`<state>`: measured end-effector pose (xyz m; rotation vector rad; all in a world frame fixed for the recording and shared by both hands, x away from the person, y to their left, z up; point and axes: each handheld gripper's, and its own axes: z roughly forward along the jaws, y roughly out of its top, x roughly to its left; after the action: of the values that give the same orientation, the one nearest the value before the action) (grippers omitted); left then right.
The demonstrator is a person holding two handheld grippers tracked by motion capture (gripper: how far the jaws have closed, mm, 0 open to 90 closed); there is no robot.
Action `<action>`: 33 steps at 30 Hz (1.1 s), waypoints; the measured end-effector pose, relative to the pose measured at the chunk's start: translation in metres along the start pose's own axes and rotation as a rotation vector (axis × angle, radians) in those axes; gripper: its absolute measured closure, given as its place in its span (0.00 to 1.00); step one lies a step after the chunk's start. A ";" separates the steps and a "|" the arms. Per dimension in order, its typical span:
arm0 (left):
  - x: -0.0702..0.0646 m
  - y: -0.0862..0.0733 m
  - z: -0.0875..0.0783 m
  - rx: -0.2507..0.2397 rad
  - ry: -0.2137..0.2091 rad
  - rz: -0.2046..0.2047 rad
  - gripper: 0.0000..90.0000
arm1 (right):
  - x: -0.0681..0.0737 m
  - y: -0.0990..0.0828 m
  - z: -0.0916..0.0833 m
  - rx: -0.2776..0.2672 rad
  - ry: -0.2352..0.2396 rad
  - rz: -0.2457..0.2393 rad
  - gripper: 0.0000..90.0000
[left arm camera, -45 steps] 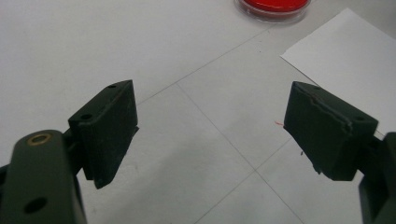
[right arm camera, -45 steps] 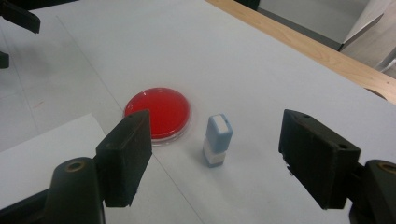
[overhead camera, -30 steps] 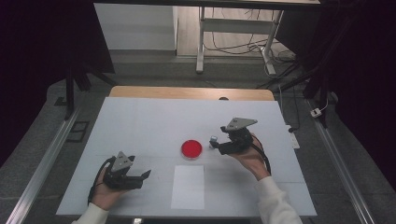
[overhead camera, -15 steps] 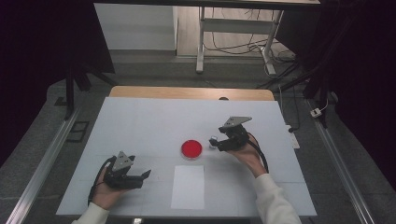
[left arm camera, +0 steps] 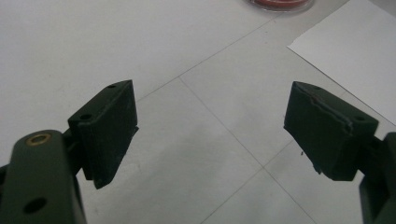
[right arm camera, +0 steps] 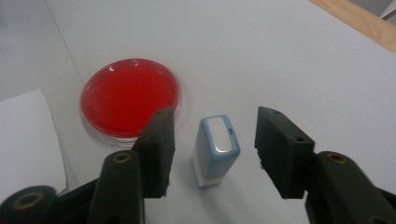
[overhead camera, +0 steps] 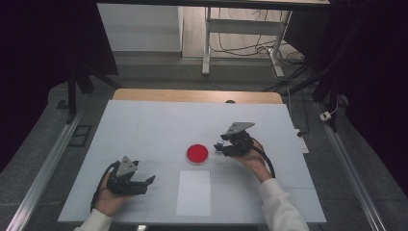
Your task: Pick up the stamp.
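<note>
Lowered since the earlier frames, the right tongs now straddle a small blue-and-white stamp, their jaws having just been closing.

Standing upright on the white desk, the stamp sits between the two jaws with a gap on each side, so neither pad presses it. Just beside it lies a round red ink pad in a clear dish, and a white paper sheet rests nearer the person. Well apart, the left tongs hover with jaws wide apart over bare desk.
</note>
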<state>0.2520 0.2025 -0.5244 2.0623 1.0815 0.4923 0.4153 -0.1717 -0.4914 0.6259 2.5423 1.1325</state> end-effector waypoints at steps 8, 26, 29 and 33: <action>0.000 -0.001 0.000 0.006 -0.002 0.002 0.20 | 0.002 -0.002 0.004 0.029 -0.022 -0.033 0.73; 0.001 -0.002 0.000 0.011 -0.002 0.001 0.20 | 0.006 -0.002 0.003 0.032 -0.027 -0.089 0.83; 0.001 -0.002 0.000 0.009 -0.003 0.001 0.20 | 0.007 -0.001 0.002 0.024 -0.029 -0.094 0.83; 0.001 -0.002 0.000 0.011 0.000 0.001 0.20 | 0.007 0.001 -0.002 -0.002 -0.034 -0.091 0.83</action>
<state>0.2519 0.2037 -0.5259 2.0726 1.0857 0.4882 0.4085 -0.1691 -0.4903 0.5194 2.5132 1.0838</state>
